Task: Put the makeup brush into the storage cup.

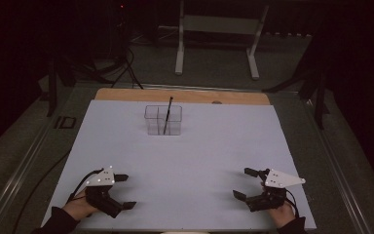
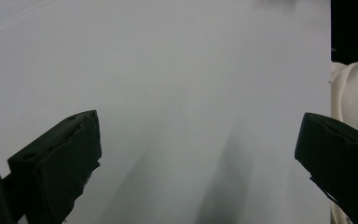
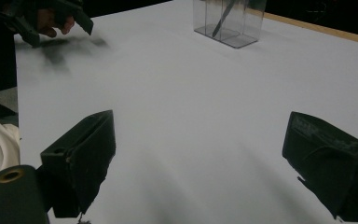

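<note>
Our left gripper (image 1: 124, 191) and right gripper (image 1: 244, 184) rest near us with jaws spread, empty. The thin black pen (image 1: 168, 115) leans in the clear holder (image 1: 163, 120) at the tabletop's (image 1: 190, 161) far side: light, stiff, probably slippery, so we pinch its exposed upper shaft.

One clear container (image 1: 163, 120) is standing on the white sheet (image 1: 209, 156), toward the sheet's far edge. One dark pen (image 1: 167, 115) is leaning inside that container. Two grippers are resting over the sheet's near edge: the left gripper (image 1: 125, 191) at the near left corner and the right gripper (image 1: 243, 183) at the near right corner, each showing two black jaws spread apart with nothing between them. One wooden tabletop (image 1: 126, 94) is showing beyond the sheet's far edge. One white frame (image 1: 219, 29) is standing past the tabletop.
</note>
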